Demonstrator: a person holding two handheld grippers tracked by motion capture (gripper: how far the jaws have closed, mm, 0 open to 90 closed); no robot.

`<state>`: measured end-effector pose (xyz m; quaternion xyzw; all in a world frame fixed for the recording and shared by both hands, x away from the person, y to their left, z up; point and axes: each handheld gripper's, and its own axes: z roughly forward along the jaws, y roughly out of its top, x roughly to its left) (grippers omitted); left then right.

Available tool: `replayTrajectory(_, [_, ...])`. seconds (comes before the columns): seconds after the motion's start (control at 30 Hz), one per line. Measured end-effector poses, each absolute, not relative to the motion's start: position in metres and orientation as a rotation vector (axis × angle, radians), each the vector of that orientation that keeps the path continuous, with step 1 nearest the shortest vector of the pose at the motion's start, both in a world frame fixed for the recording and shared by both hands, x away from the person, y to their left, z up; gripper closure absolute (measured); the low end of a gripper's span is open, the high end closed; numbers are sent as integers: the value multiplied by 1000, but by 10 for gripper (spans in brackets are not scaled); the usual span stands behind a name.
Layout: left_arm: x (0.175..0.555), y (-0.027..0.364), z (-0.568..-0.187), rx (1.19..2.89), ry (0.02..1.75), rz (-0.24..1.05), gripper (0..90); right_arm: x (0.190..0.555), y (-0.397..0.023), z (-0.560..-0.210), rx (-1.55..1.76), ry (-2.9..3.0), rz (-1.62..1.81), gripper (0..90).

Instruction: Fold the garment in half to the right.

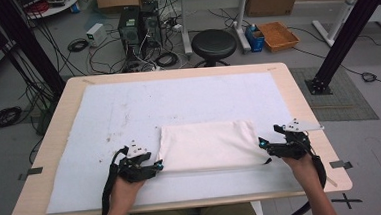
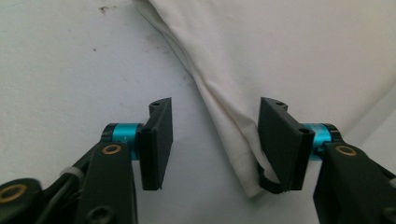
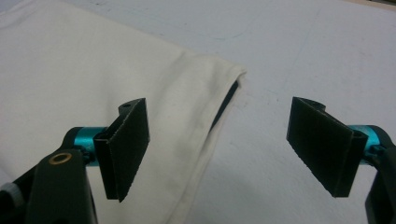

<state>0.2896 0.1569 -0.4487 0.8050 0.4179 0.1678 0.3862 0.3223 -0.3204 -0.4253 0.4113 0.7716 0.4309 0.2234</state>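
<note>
High view, cloth: a folded white cloth (image 1: pixel 208 145) lies flat on the pale mat (image 1: pixel 128 111) that covers the wooden table (image 1: pixel 297 91); it sits toward six o'clock of the mat, a little to the three o'clock side of centre.
High view, left gripper (image 1: pixel 158 165): at the cloth's eight o'clock corner, its tips right at the near left edge, the person's hand behind it at seven o'clock.
High view, right gripper (image 1: pixel 264 148): at the cloth's four o'clock corner, tips at the right edge, wrist trailing toward five o'clock.
Left gripper view, jaws: the left gripper (image 2: pixel 215 140) stands part-way apart, not clenched. The cloth's (image 2: pixel 280 56) folded edge runs down between the jaws from twelve o'clock and its corner lies against the right-hand jaw; the left-hand jaw is clear of it, over bare mat (image 2: pixel 56 70).
Right gripper view, jaws: the right gripper (image 3: pixel 224 149) is spread wide, released. The cloth's (image 3: pixel 70 70) corner edge lies between the jaws, nearer the left-hand one, with neither pad pressing it.
Right gripper view, mat (image 3: pixel 303 51): bare from one o'clock round to five o'clock.
</note>
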Motion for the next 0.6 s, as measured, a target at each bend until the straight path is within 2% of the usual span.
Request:
replayTrajectory(0.2, [289,156,-449,2060,1039,415,610,323,-303,-423,1072,2176,1168,211])
replayTrajectory(0.27, [289,155,-449,2064,1030,405,630,323,-300,-422,1055,2183,1168,211])
replayTrajectory(0.3, [289,155,-449,2065,1023,395,723,323,-293,-420,1034,2198,1172,211])
replayTrajectory(0.33, [289,155,-449,2067,1010,376,723,323,-293,-420,1034,2198,1172,211])
replayTrajectory(0.4, [288,152,-448,2081,992,378,823,324,-280,-414,996,2219,1196,211])
replayTrajectory(0.6, [289,154,-449,2069,982,366,831,334,-248,-398,933,2276,1258,211])
